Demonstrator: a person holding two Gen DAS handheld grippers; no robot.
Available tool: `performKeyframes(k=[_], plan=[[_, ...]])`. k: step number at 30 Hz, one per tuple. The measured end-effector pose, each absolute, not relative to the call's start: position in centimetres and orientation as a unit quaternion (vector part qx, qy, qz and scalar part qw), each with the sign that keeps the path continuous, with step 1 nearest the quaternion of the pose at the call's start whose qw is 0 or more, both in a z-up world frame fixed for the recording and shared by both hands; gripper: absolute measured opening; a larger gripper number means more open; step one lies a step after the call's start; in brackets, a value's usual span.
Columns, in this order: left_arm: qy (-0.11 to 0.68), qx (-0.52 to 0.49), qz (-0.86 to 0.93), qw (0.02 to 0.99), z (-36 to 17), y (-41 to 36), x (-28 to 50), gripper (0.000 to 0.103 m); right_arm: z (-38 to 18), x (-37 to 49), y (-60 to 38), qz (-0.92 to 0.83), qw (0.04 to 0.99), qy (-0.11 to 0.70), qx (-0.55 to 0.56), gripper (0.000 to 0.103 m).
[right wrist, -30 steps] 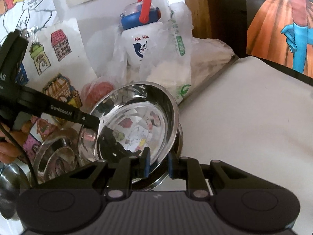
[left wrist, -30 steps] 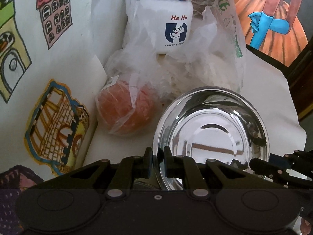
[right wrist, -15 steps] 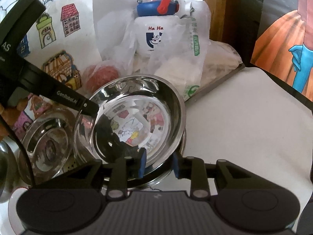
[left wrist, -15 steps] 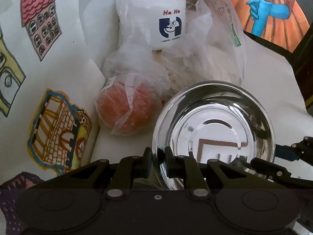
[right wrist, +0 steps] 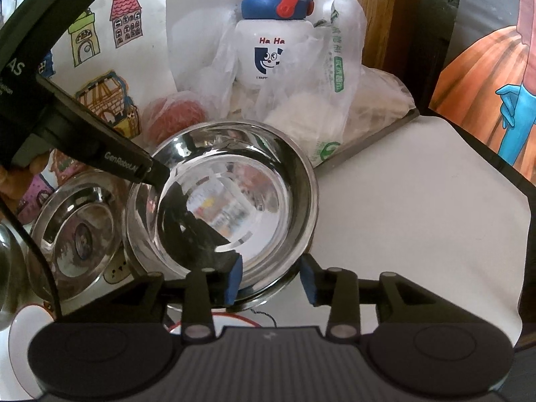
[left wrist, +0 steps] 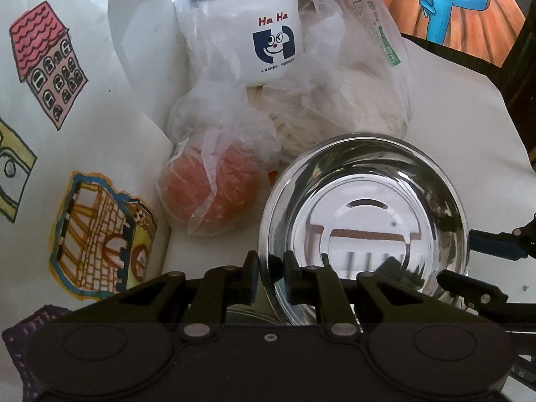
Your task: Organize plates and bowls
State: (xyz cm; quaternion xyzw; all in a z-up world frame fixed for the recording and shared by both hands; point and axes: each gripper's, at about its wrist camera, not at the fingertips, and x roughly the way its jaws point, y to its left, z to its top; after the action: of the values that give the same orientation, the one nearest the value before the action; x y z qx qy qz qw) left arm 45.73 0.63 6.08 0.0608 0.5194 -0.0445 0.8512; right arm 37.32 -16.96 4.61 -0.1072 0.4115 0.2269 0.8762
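1. Steel bowl (right wrist: pixel 231 201) sits on the white table (right wrist: pixel 418 217), nested in a 2nd steel dish w/ a wider rim below it; it's tipped a bit twd the right-wrist cam.
2. Left hand-held gripper (left wrist: pixel 270 279): narrow, jaws pinched on the bowl's near-left rim, one pad inside, one outside. Also seen in the right-wrist view, reaching in from upper left to the rim.
3. Right hand-held gripper (right wrist: pixel 270 279): jaws opening, blue pads either side of the bowl's near rim, gap showing btwn pads & metal, so no grip.
4. Another steel bowl (right wrist: pixel 77 231) stands just left of the first, touching or nearly so; can't tell which.
5. Behind the bowls: white bottle (left wrist: pixel 248 37) w/ blue lid & "Ha Ha" print, in clear plastic bags (left wrist: pixel 351 100).
6. Orange-red round item in a bag (left wrist: pixel 209 184) lies just beside the bowl's far-left edge.
7. Kids' house drawings (left wrist: pixel 47 67) on paper at left.
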Motion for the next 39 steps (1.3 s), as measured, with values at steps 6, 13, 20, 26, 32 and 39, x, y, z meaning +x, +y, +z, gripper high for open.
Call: performKeyframes(k=[6, 13, 20, 26, 32, 39], plan=[[0.526, 0.070, -0.046, 0.847, 6.0, 0.3, 45.8, 0.022, 4.6, 37.1, -17.1, 0.228, 0.876, 0.412, -0.104, 0.043], [0.521, 0.066, -0.044, 0.850, 6.1, 0.3, 45.4, 0.030, 4.8, 36.9, -17.6, 0.225, 0.881, 0.405, -0.097, 0.051], [0.511, 0.039, -0.046, 0.858, 6.8, 2.0, 45.2, 0.032, 5.4, 37.7, -18.1, 0.211, 0.894, 0.385, -0.090, 0.054], [0.487, 0.017, -0.046, 0.872, 8.2, 3.2, 45.0, 0.041, 5.6, 38.6, -18.8, 0.212, 0.898, 0.380, -0.066, 0.060], [0.461, 0.005, -0.047, 0.886, 8.9, 3.6, 44.5, 0.051, 5.6, 38.8, -18.9, 0.210, 0.903, 0.371, -0.053, 0.068], [0.451, -0.006, -0.055, 0.891, 8.9, 3.9, 44.2, 0.053, 5.7, 38.9, -19.0, 0.217, 0.901, 0.373, -0.043, 0.075]])
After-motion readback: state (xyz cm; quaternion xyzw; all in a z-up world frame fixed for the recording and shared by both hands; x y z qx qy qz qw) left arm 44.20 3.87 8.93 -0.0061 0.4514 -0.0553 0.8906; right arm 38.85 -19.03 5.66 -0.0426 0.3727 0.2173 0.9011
